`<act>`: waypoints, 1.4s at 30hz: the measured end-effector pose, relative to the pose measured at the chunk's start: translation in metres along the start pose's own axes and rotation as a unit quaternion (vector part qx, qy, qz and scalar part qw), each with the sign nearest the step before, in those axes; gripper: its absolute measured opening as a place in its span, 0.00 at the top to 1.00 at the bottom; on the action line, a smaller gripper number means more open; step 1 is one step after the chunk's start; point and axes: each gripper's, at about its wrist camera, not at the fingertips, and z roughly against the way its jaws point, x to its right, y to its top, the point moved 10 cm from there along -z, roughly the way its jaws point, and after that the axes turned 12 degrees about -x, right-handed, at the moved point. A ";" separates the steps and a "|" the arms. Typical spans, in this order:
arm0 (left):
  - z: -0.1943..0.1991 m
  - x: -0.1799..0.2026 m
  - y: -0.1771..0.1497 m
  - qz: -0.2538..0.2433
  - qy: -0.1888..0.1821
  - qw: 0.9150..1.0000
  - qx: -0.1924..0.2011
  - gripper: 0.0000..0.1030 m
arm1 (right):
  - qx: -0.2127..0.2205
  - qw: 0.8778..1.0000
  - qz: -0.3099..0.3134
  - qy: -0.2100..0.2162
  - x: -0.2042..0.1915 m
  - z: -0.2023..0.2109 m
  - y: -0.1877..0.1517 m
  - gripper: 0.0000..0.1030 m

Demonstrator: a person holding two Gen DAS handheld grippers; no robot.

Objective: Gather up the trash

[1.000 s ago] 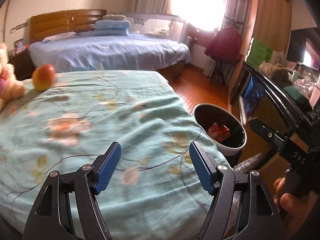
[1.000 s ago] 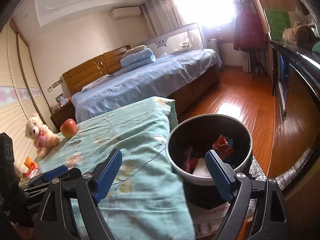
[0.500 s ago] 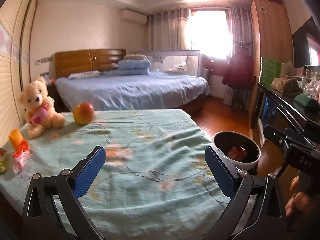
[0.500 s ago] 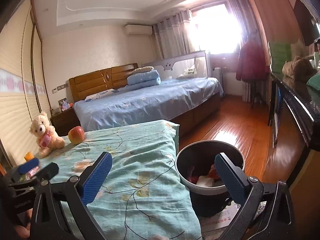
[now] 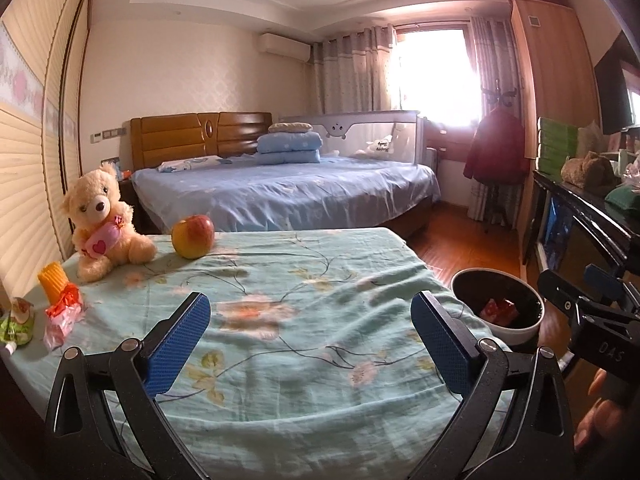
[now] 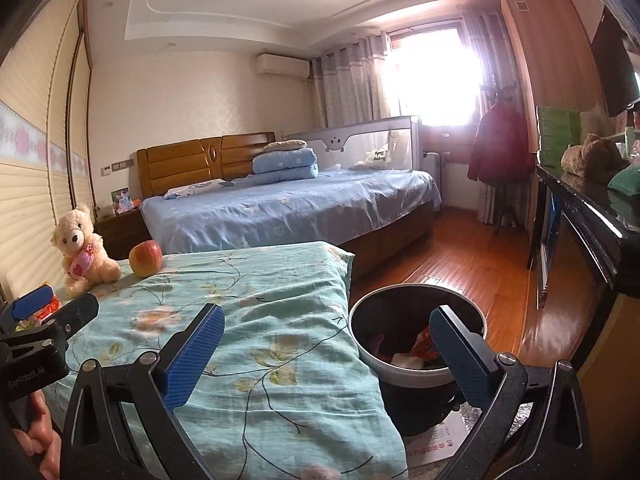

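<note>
A black trash bin (image 5: 516,330) with a white rim stands on the floor at the right of the teal floral bed (image 5: 280,280); it holds red wrappers and white paper (image 6: 406,360). Loose trash lies at the bed's left edge: a red-and-pink wrapper (image 5: 62,316), an orange piece (image 5: 52,280) and a green wrapper (image 5: 18,322). My left gripper (image 5: 310,344) is open and empty above the bed's near end. My right gripper (image 6: 326,358) is open and empty, between bed edge and bin (image 6: 416,374).
A teddy bear (image 5: 102,220) and an apple (image 5: 193,236) sit at the bed's far left. A blue bed (image 5: 288,192) lies behind. A dark cabinet (image 5: 592,232) runs along the right wall, with wooden floor (image 6: 452,256) between.
Both grippers pulled back and tilted up, so more of the bed and room shows. The teddy bear and loose wrappers came into the left view. Both stay open.
</note>
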 end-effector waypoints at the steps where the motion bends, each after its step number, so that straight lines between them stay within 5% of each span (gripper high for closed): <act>1: 0.000 0.000 0.000 0.000 0.002 1.000 0.001 0.00 | 0.001 1.000 0.000 0.000 0.000 0.000 0.000 0.00; 42: -0.001 0.007 0.001 -0.013 0.008 1.000 -0.006 0.00 | -0.009 1.000 0.001 0.001 0.002 -0.002 -0.001 0.00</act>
